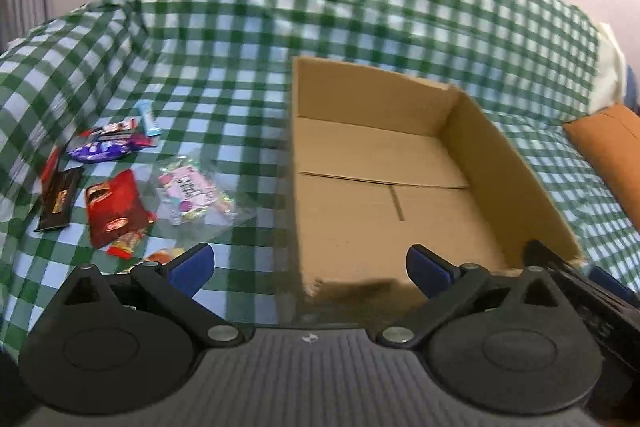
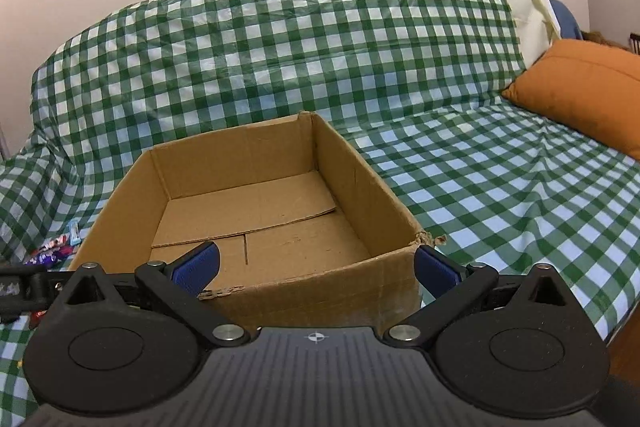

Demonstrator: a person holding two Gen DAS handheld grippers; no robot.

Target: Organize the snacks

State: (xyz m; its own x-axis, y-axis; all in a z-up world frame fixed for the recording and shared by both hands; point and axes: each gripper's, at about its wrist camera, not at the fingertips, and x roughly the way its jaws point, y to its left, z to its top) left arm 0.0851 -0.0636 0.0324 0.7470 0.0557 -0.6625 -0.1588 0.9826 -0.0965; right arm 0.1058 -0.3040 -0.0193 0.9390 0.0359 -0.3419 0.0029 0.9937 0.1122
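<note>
Both my claws, left (image 1: 310,269) and right (image 2: 316,269), gaped empty near the bare box (image 2: 384,183); snacks (image 1: 116,203) lay left on slick sofa cover (image 2: 500,195), so thin wrappers risked sliding from the pinch.

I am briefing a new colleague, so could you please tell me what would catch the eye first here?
The open, empty cardboard box sits mid-scene on the green checked cloth. A scatter of bright snack packets lies on the cloth to its left. An orange cushion rests far right.
</note>
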